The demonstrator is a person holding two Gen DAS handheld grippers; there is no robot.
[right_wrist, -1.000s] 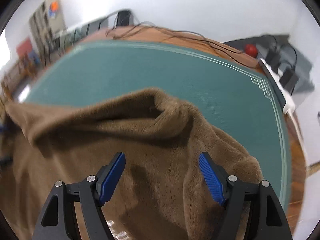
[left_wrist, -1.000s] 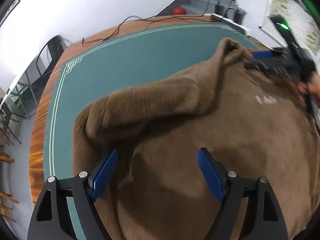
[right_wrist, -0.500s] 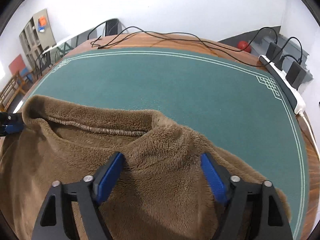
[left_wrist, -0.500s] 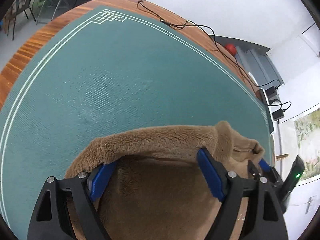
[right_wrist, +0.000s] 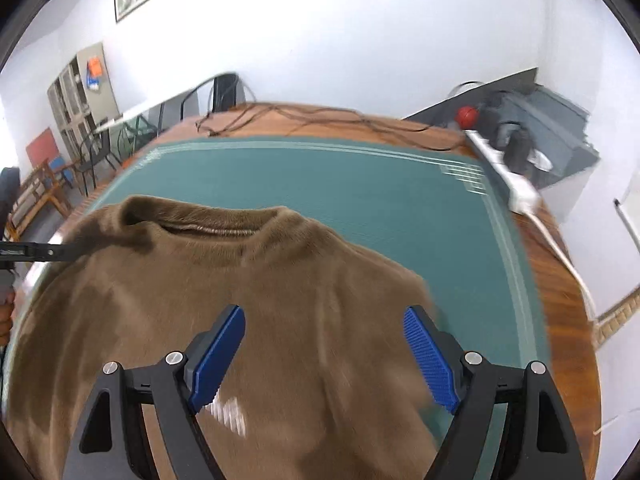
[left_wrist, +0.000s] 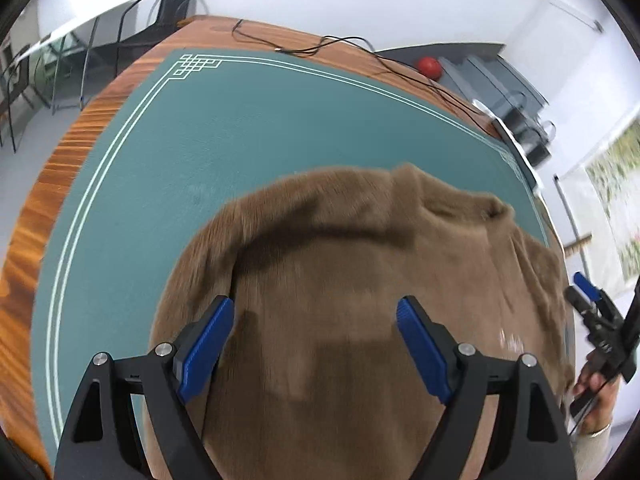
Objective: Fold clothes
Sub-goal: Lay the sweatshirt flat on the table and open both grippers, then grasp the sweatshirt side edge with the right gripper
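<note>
Sweater (right_wrist: pixel 280 300) now flat (both grippers lifted off, fingers apart).

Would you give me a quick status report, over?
Left gripper and right gripper open, empty. Brown sweater flat on green mat. Nothing in the way.

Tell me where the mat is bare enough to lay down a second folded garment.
Bare: the green mat between the brown sweater's collar and the far white border lines, and the strip right of the sweater. Crowded: the wooden rim behind, strewn with black cables, and the power strip at the right corner.
</note>
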